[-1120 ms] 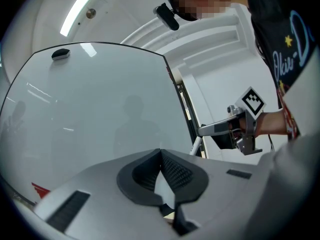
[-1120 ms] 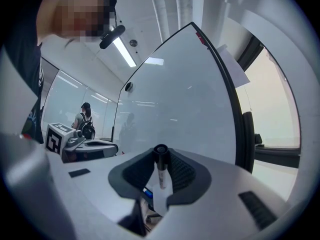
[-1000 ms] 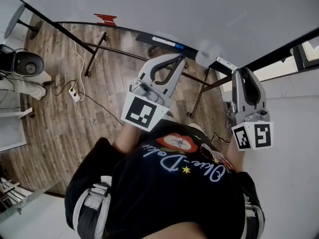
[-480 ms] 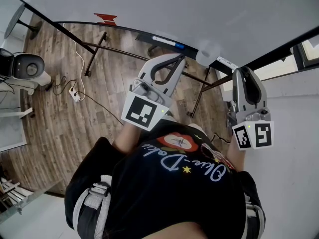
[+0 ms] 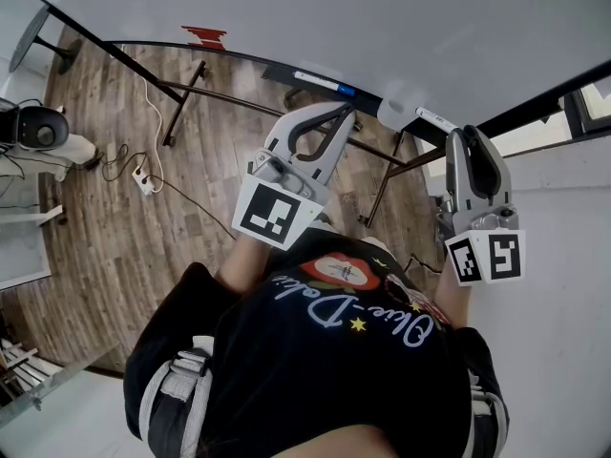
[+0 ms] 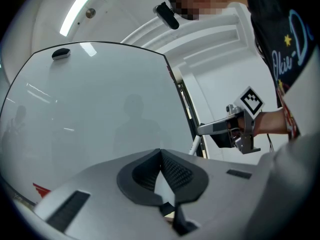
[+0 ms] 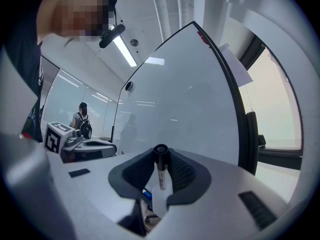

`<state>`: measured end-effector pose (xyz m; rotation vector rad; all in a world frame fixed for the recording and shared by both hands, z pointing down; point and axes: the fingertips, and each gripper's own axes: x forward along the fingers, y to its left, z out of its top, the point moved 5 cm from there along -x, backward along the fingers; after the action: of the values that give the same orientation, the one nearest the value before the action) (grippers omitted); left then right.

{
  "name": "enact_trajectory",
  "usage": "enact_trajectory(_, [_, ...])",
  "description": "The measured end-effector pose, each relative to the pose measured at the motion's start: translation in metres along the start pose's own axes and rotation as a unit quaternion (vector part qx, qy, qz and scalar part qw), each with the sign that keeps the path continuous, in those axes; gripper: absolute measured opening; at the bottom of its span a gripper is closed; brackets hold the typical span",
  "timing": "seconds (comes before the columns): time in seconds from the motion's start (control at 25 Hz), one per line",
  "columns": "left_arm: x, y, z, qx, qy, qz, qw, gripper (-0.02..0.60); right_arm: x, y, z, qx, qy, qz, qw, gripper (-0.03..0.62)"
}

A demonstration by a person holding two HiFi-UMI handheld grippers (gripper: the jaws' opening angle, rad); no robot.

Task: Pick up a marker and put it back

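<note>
My right claw (image 7: 161, 153) is clamped on the marker (image 7: 161, 173) — its black end points at the whiteboard (image 7: 190, 99), near it. My left claw (image 6: 161, 152) — jaws together, nothing between them — faces the whiteboard too.

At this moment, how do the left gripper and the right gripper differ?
The right gripper is shut on a marker with a black cap, while the left gripper has its jaw tips together on nothing. In the head view the left gripper leans toward the right, while the right gripper points almost straight up the picture. Both are raised close before the whiteboard.
</note>
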<state>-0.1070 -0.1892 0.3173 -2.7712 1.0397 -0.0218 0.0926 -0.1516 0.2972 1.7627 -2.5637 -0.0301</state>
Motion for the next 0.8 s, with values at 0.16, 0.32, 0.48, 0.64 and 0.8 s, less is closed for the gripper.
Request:
enact_trajectory(0.16, [0.001, 0.004, 0.000, 0.003, -0.002, 0.000, 1.0000, 0.003, 0.005, -0.001, -0.003, -0.001, 0.001, -0.003, 1.000, 0.080])
enact_trajectory(0.32, [0.002, 0.007, -0.001, -0.002, -0.002, 0.000, 1.0000, 0.003, 0.012, -0.002, -0.008, -0.001, 0.007, -0.005, 1.000, 0.080])
enact_trajectory(0.48, [0.005, 0.010, -0.003, -0.001, -0.002, 0.000, 1.0000, 0.003, 0.018, -0.006, -0.013, 0.001, 0.012, -0.005, 1.000, 0.080])
enact_trajectory(0.64, [0.005, 0.014, -0.003, -0.003, -0.002, 0.005, 1.0000, 0.003, 0.025, -0.007, -0.018, 0.000, 0.016, -0.005, 1.000, 0.080])
enact_trajectory(0.8, [0.004, 0.017, -0.003, -0.002, 0.000, 0.007, 1.0000, 0.003, 0.034, -0.008, -0.025, -0.003, 0.026, -0.005, 1.000, 0.080])
